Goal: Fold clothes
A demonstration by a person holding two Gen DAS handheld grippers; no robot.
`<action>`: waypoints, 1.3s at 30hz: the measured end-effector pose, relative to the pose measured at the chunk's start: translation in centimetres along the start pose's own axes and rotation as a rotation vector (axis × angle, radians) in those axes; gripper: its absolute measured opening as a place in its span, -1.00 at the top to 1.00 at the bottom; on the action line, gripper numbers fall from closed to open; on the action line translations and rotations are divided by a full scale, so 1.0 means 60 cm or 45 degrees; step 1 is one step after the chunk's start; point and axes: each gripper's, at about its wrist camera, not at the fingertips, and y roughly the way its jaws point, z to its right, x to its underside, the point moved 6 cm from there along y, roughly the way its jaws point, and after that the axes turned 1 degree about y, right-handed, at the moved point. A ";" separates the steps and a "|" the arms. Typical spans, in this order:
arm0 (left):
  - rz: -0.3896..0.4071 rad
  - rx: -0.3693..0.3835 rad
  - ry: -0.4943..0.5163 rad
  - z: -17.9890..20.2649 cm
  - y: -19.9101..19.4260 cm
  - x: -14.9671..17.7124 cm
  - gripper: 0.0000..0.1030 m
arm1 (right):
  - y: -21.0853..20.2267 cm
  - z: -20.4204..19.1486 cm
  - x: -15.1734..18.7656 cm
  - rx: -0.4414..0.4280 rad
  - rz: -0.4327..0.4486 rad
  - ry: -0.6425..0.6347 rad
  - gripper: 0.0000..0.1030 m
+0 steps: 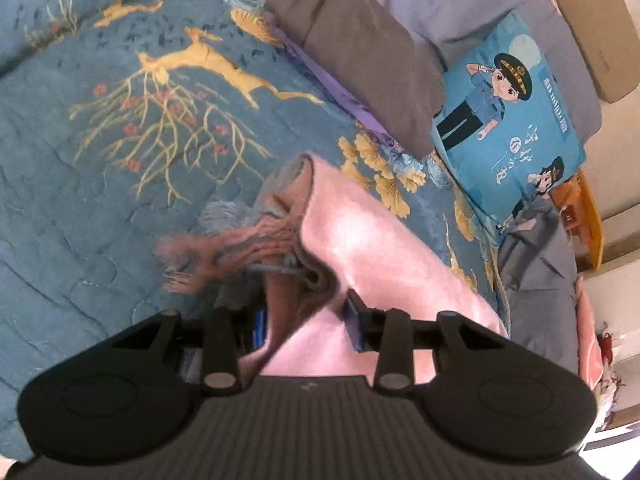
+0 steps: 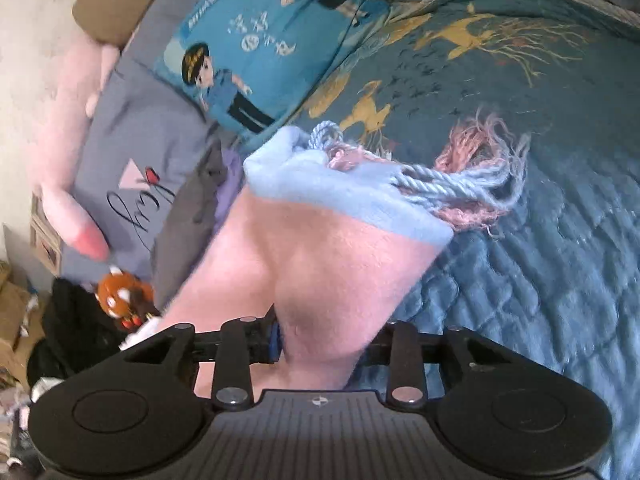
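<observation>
Left gripper (image 1: pixel 306 320): closed on a bunched pink scarf (image 1: pixel 360 240), held above the blue deer-print quilt (image 1: pixel 100 180). Right gripper (image 2: pixel 320 340): clamped on the same pink scarf (image 2: pixel 312 256), its light-blue end band (image 2: pixel 340 192) and tassels (image 2: pixel 472 176) dangling beyond.

Risk judged: thick folds may slip from the pads, or tassels may snag the quilting.

Shown only in the right view: orange plush toy (image 2: pixel 120 294). Shown only in the left view: folded grey garment (image 1: pixel 360 52). Cartoon cushion (image 1: pixel 508 120) farthest.
</observation>
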 end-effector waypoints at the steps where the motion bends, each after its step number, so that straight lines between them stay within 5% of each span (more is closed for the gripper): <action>1: 0.009 -0.001 0.015 0.001 -0.006 0.000 0.18 | -0.001 0.001 -0.003 -0.005 0.001 0.025 0.20; 4: 0.047 -0.026 0.059 0.009 -0.032 -0.006 -0.02 | -0.006 0.001 -0.020 -0.011 -0.037 0.106 0.01; 8: 0.149 -0.061 0.114 0.018 -0.111 0.000 -0.93 | -0.042 -0.002 -0.024 -0.058 -0.028 0.152 -0.32; 13: 0.191 0.074 -0.180 0.014 -0.184 0.081 -0.99 | -0.097 0.015 -0.019 -0.135 0.086 0.261 -0.72; 16: -0.003 0.223 -0.494 0.001 -0.132 0.150 -0.99 | -0.102 0.024 -0.017 -0.124 0.113 0.316 -0.75; 18: -0.120 0.239 -0.614 -0.005 -0.093 0.183 -0.99 | -0.109 0.026 -0.017 -0.070 0.132 0.322 -0.71; 22: -0.119 0.280 -0.674 -0.002 -0.080 0.197 -0.99 | -0.155 -0.022 -0.036 -0.025 0.296 0.076 -0.71; 25: -0.043 0.252 -0.447 0.034 -0.101 0.156 -0.99 | -0.149 -0.095 -0.061 -0.016 0.277 -0.375 -0.73; 30: 0.018 0.017 0.109 0.092 -0.119 0.057 -0.99 | -0.059 -0.163 -0.117 0.091 -0.035 -0.944 -0.73; 34: -0.059 -0.041 0.318 0.086 -0.120 -0.025 -0.99 | 0.009 -0.143 -0.178 0.022 -0.341 -0.979 -0.75; 39: -0.193 -0.165 0.427 0.047 -0.047 -0.084 -0.99 | 0.091 -0.093 -0.221 0.003 -0.535 -0.722 -0.60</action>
